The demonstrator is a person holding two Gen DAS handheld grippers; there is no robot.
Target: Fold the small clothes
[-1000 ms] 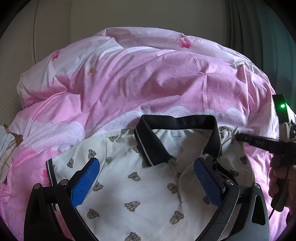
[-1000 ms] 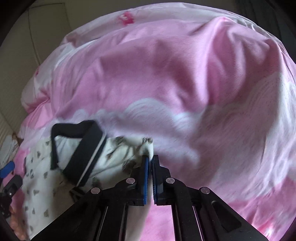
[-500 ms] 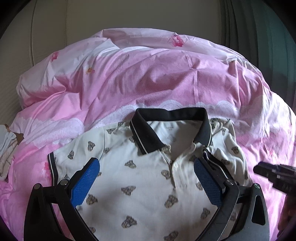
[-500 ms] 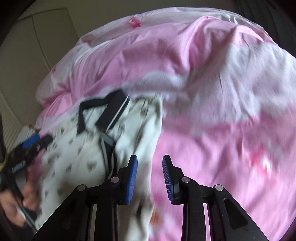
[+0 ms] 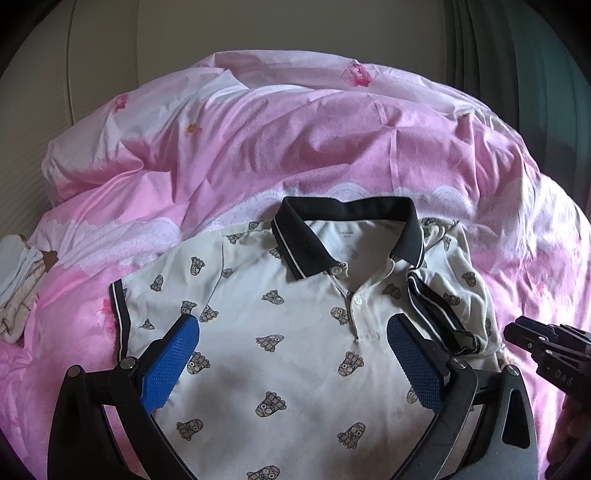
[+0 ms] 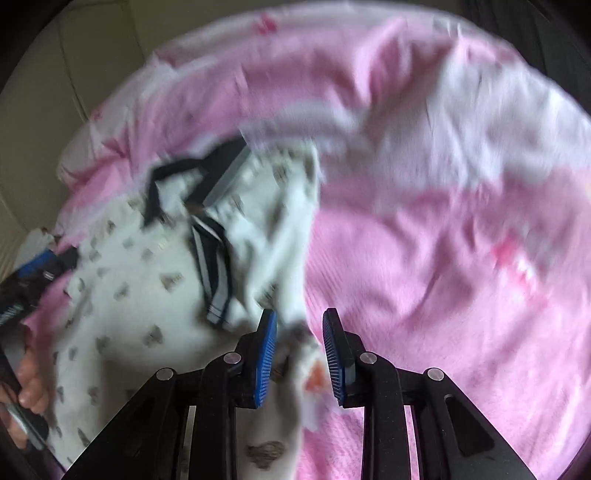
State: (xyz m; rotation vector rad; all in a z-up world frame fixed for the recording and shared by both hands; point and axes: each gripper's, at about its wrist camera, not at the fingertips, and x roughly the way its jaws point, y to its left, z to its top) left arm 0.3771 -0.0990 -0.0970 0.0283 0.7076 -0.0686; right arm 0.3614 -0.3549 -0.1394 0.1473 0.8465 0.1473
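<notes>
A white polo shirt [image 5: 288, 280] with a small dark print and a black collar [image 5: 343, 210] lies face up on the pink duvet [image 5: 295, 140]. Its right sleeve [image 5: 436, 306], with a striped band, lies folded in over the chest. My left gripper [image 5: 291, 321] hovers open over the shirt's chest, nothing between its blue pads. My right gripper [image 6: 300, 314] stands open at the shirt's [image 6: 140, 280] right side edge. A bit of that edge lies loose between its jaws, and the pads do not press on it. This view is blurred. The right gripper's tip [image 5: 524, 332] also shows in the left wrist view.
A crumpled white garment [image 5: 18, 273] lies at the far left of the bed. Beige padded headboard [image 5: 258, 29] stands behind the duvet, a dark curtain [image 5: 535, 74] at the right. A person's hand [image 6: 29, 395] holds the left gripper [image 6: 37, 266].
My right gripper was shut on the shirt's right shoulder; it has let go, opened and drawn back to the side edge. The right sleeve now lies folded inward.
</notes>
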